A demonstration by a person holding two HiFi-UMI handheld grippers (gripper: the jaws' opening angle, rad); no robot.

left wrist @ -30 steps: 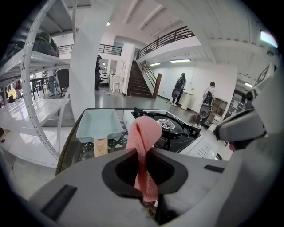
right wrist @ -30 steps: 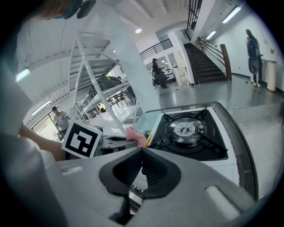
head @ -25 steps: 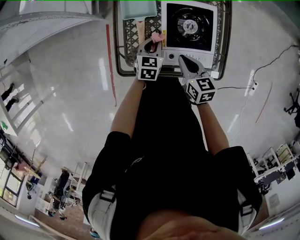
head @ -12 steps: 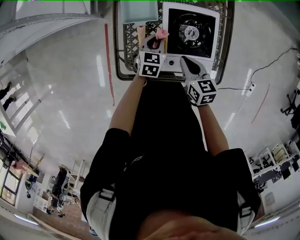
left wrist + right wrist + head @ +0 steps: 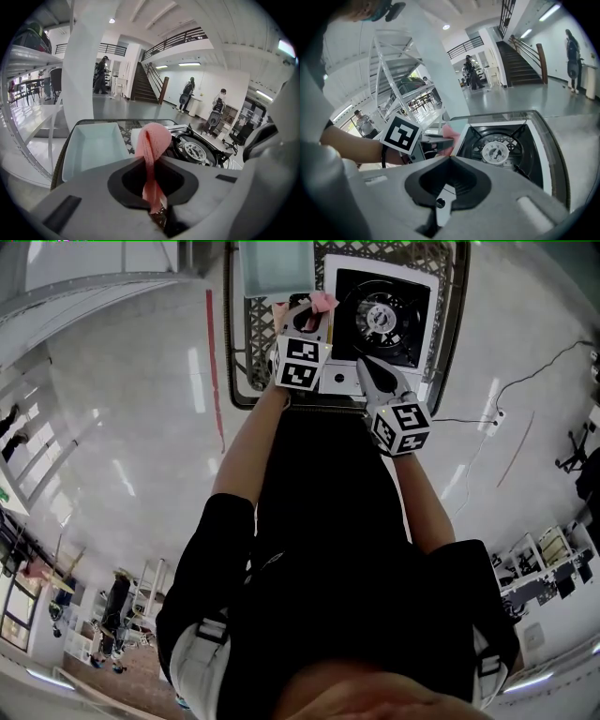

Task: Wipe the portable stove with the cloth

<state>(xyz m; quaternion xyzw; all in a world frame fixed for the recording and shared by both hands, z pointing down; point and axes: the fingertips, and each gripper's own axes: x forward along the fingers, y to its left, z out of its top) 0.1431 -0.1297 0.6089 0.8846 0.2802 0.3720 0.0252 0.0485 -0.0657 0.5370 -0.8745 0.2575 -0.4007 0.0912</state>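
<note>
L gripper [image 5: 151, 159] clamps cloth [image 5: 152, 140], stove [image 5: 494, 151] just beyond jaws; R gripper [image 5: 449, 158] closed, apparently empty. Cloth may slip mid-wipe.

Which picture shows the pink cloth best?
The left gripper view: the cloth sits large and centred, pinched in the left gripper. The head view shows only a small pink bit; the right gripper view just a corner.

L gripper [image 5: 149, 160] jaws pinch pink cloth [image 5: 153, 139], bunched above tips. From cloth: stove [image 5: 199, 152] at 3 o'clock, pale tray [image 5: 89, 151] at 9 o'clock.
</note>
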